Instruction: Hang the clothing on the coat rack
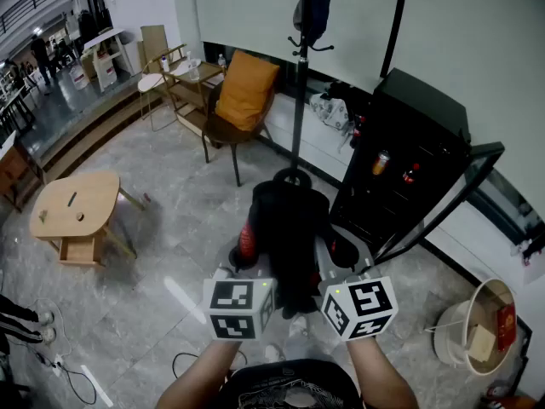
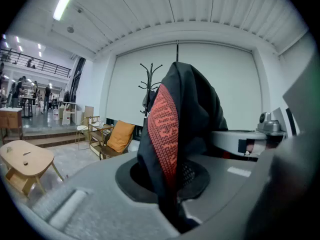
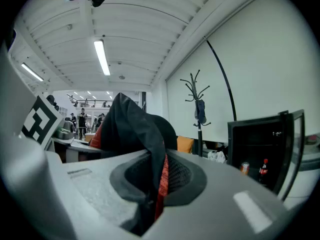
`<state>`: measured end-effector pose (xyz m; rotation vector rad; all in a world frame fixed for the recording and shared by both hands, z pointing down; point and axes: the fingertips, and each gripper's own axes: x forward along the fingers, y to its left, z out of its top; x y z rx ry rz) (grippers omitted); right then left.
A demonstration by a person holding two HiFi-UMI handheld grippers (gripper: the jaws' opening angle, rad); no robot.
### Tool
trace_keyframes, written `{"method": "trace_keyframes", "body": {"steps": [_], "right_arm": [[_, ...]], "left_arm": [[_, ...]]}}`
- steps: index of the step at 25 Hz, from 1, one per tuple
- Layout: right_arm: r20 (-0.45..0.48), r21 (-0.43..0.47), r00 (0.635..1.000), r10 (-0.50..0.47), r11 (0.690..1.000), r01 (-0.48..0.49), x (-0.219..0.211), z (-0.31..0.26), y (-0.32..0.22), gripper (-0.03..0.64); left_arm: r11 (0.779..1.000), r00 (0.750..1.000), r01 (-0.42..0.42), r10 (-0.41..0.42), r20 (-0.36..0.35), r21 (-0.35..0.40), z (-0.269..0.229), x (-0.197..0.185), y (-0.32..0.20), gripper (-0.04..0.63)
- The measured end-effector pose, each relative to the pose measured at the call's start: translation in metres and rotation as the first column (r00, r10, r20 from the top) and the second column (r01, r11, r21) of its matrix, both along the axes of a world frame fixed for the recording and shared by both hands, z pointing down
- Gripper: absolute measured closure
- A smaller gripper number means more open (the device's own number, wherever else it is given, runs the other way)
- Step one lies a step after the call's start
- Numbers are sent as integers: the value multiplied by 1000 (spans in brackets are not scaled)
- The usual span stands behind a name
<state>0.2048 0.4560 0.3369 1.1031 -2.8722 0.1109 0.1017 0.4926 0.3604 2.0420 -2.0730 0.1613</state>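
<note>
A black garment with a red patterned band (image 1: 285, 245) hangs bunched between my two grippers, low in the head view. My left gripper (image 1: 247, 271) is shut on its left side, and in the left gripper view the cloth (image 2: 180, 124) rises out of the closed jaws (image 2: 172, 204). My right gripper (image 1: 328, 267) is shut on the right side; there the garment (image 3: 135, 134) is pinched in the jaws (image 3: 150, 204). The black coat rack (image 1: 298, 83) stands straight ahead, beyond the garment, with a dark bag (image 1: 312, 11) on an upper hook. The rack also shows in both gripper views (image 2: 150, 84) (image 3: 198, 104).
A black cabinet (image 1: 409, 135) with an open glass door and bottles inside stands right of the rack. A chair with an orange cushion (image 1: 245, 92) is left of it. A small wooden table (image 1: 75, 207) sits far left; a white basket (image 1: 477, 326) sits at the lower right.
</note>
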Motion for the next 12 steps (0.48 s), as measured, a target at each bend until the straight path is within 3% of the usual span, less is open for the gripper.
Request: {"method": "trace_keyframes", "body": {"steps": [12], "right_arm": [[10,-5,999,-32,999,32,-13,1,-15,581]], "left_arm": [[1000,1000,20,-20,19,-12,-1,-12,-13,572]]}}
